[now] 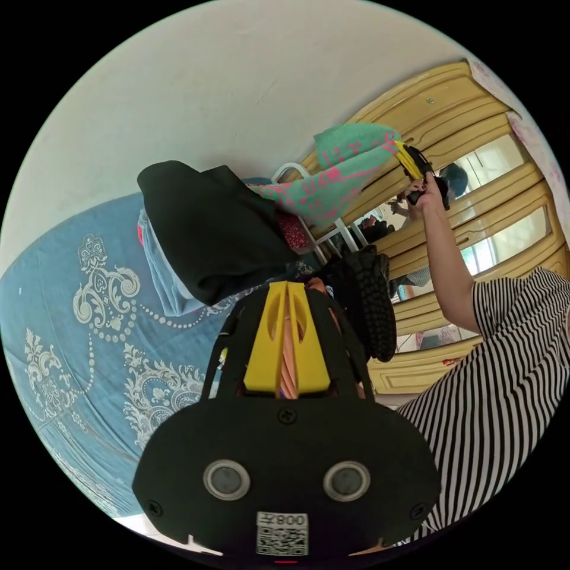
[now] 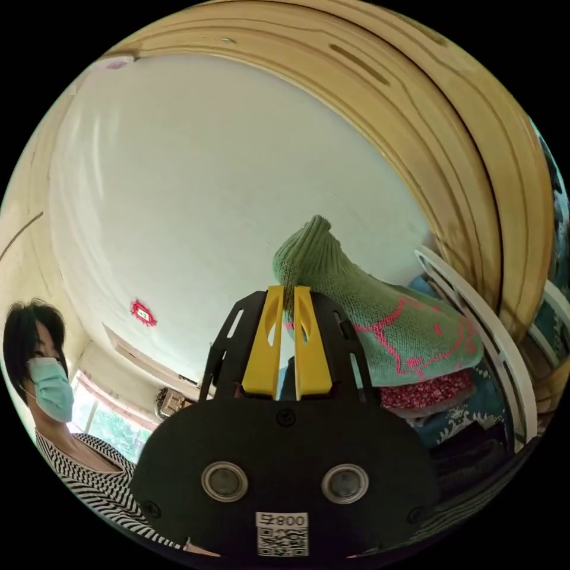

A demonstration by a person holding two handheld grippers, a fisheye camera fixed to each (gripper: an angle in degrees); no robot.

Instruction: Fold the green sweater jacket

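The green sweater jacket (image 1: 335, 169), knitted with a pink pattern, hangs in the air over a heap of clothes. In the left gripper view a hand holds my right gripper (image 1: 408, 159) up high, pinching the sweater's upper corner. In the right gripper view my right gripper (image 2: 288, 289) has its yellow jaws nearly together on the edge of the green knit (image 2: 386, 332), whose ribbed cuff sticks up. My left gripper (image 1: 288, 286) is lower, with its jaws shut on a strip of pinkish cloth (image 1: 288, 356). A black garment (image 1: 208, 231) lies just beyond its tips.
A blue bedspread (image 1: 89, 309) with white ornaments lies on the left. A dark knitted garment (image 1: 374, 303) and a white rack (image 2: 475, 320) with piled clothes stand before a yellow wooden wardrobe (image 1: 427, 107) with mirrors. A person in a striped shirt (image 1: 499, 368) stands at the right.
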